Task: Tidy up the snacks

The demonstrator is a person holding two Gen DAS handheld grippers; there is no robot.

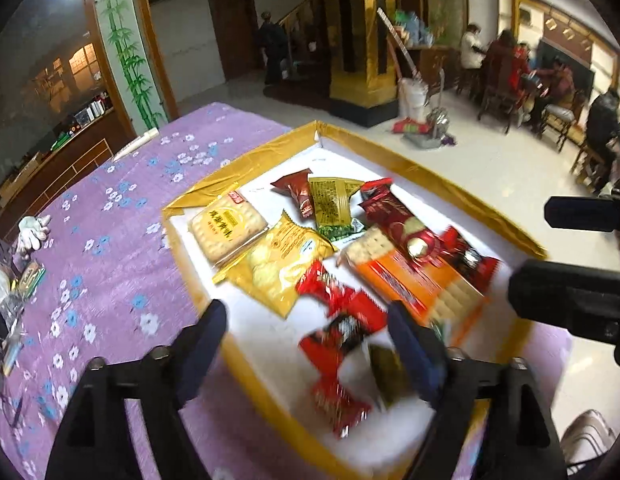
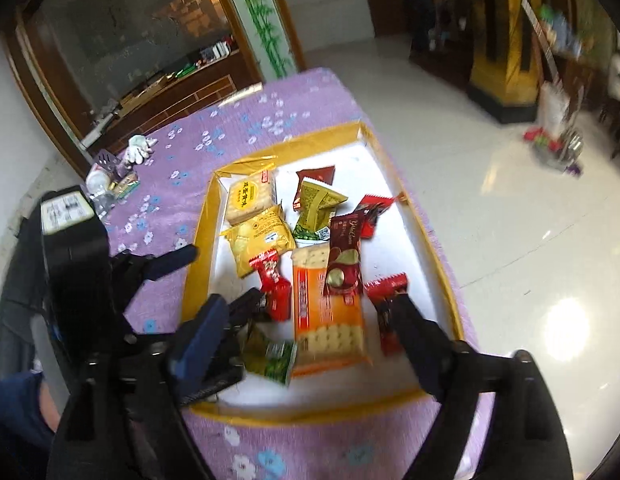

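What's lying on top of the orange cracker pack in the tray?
A dark red chocolate packet lies across the far end of the orange cracker pack. The crackers beneath it are covered. Whatever is under the pack itself cannot be seen.

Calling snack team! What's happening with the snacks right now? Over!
Both hand-held grippers open: left, right, nothing held. Snack packets piled in gold-edged tray. Nothing blocking. Over.

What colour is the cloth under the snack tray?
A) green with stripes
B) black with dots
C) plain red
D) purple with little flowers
D: the gold-edged tray of snacks sits on a purple tablecloth dotted with small white and blue flowers.
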